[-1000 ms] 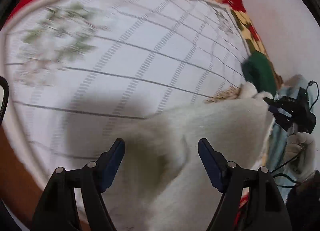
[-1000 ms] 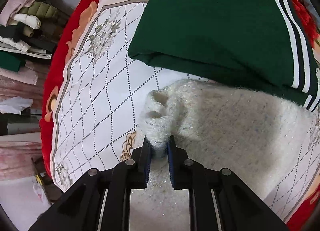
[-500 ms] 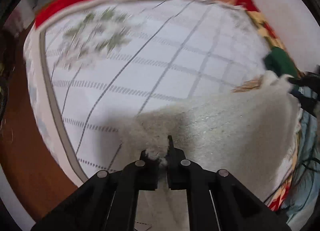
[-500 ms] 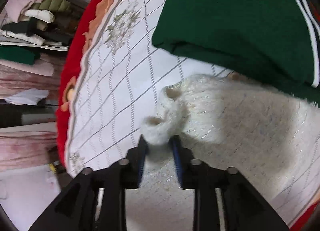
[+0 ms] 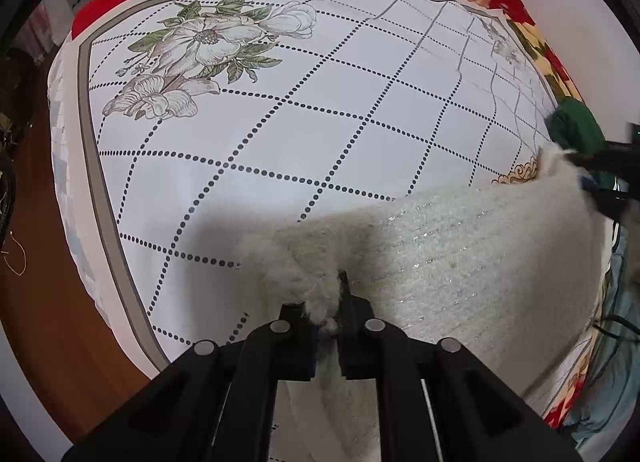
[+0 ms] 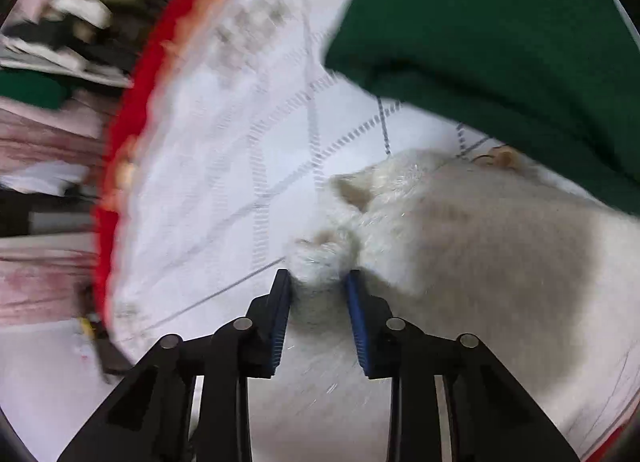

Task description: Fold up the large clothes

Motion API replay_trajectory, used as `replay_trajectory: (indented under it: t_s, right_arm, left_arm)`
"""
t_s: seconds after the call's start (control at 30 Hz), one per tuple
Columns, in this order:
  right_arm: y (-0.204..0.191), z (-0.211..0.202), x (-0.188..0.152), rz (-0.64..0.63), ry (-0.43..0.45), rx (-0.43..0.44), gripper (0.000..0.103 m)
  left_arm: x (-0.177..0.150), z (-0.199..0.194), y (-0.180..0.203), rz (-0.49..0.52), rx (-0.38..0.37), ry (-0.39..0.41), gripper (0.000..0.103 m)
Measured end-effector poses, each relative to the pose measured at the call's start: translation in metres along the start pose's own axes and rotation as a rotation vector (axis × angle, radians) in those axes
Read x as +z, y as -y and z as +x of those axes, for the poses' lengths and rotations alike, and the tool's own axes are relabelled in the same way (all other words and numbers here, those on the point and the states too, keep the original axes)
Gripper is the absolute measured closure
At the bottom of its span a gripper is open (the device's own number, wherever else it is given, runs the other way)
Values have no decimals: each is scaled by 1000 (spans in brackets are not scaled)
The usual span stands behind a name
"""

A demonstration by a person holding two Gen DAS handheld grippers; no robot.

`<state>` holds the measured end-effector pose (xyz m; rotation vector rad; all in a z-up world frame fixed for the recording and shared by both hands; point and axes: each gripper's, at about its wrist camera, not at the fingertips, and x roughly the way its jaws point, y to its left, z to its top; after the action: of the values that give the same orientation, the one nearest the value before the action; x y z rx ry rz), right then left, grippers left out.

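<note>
Fleece garment (image 5: pixel 460 262) lies on the bed (image 5: pixel 280 150), its near edge strung between both hands. Left gripper (image 5: pixel 326 310) is clamped on one corner; right gripper (image 6: pixel 318 294), fingers closing, straddles the other corner beside green clothing (image 6: pixel 480 22).

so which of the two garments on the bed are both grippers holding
The fluffy white sweater, not the folded green garment beyond it. The left gripper pinches one corner; the right gripper's jaws are closing on another bunch of it.
</note>
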<state>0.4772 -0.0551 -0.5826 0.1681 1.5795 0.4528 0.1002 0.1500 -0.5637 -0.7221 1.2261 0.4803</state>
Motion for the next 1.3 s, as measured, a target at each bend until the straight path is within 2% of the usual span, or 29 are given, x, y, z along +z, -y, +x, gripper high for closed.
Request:
replay_trajectory:
  t_s: [0.07,0.13,0.2,0.23,0.27,0.3,0.33,0.37,0.4,0.47,0.53,0.57,0.63,0.67,0.7,0.77,0.8,0.83,0.87,0.93,0.97,1.07,1.1,1.13,1.17,1.23,1.3]
  right_arm:
    - [-2,14,8,-25,-23,-15,74]
    - [-7,-2,11,-55,-24,7,71]
    - [0,-31,4,-50,1,76,61]
    - [10,-54,-5,-39,38,125,45]
    - [18,-68,-11,-33,67,146,27]
    - [36,-95,-26,-20,126,155,20]
    - [46,-106,-34,-8,153,146,13]
    - [66,-120,-46,23,193,113,13]
    - [95,-130,-61,84,220,61,13]
    - [134,-126,-78,182,218,44,13]
    - [186,-99,-91,320,154,115,13]
    - [197,-88,-94,351,126,141,13]
    - [219,-53,-97,403,91,310,14]
    - [223,-44,-98,412,89,375,26]
    - [224,-34,-99,425,101,440,34]
    - [222,-34,-101,425,150,438,51]
    - [223,-39,-107,447,181,454,63]
    - [225,-45,-115,481,204,462,71]
    - [229,-54,-128,528,229,466,74]
    - [237,-74,-165,610,262,440,74]
    - [245,-86,-197,672,263,415,74]
    - [264,-105,-268,774,209,337,73]
    - [272,-110,-295,778,168,258,70]
    - [275,-111,-306,771,144,215,61]
    - [281,-113,-318,760,112,151,58]
    - [288,-125,-333,707,74,47,57]
    - [285,-151,-337,609,78,-69,56]
  left_arm:
    - [3,-5,3,16,-3,-9,92]
    - [4,-11,6,31,-5,-10,92]
    - [4,-19,11,45,-16,0,84]
    - [4,-25,14,51,-17,14,78]
    - [4,-28,16,52,-22,25,55]
    - [4,-31,17,50,-32,33,25]
    - [3,-34,17,43,-43,43,18]
    - [3,-37,17,30,-41,58,17]
    - [2,-38,17,20,-32,68,17]
    - [-1,-38,17,8,-15,72,17]
    - [-3,-36,19,-7,-1,75,17]
    - [-5,-36,19,-14,7,76,17]
    - [-9,-36,24,-17,14,79,17]
    - [-11,-37,27,-11,17,84,17]
    - [-12,-37,31,-4,25,86,16]
    - [-14,-41,40,25,46,94,16]
    - [-15,-43,44,38,52,98,16]
    - [-16,-45,50,53,61,102,16]
    - [-17,-48,55,68,66,108,16]
    - [-20,-52,68,99,57,109,16]
    - [-21,-53,72,107,53,107,16]
    - [-28,-53,90,145,35,93,16]
    - [-31,-51,96,161,32,87,16]
    - [-33,-50,100,169,29,83,16]
    - [-36,-47,105,181,28,73,16]
    - [-43,-42,113,197,19,55,16]
    - [-52,-37,120,212,23,44,16]
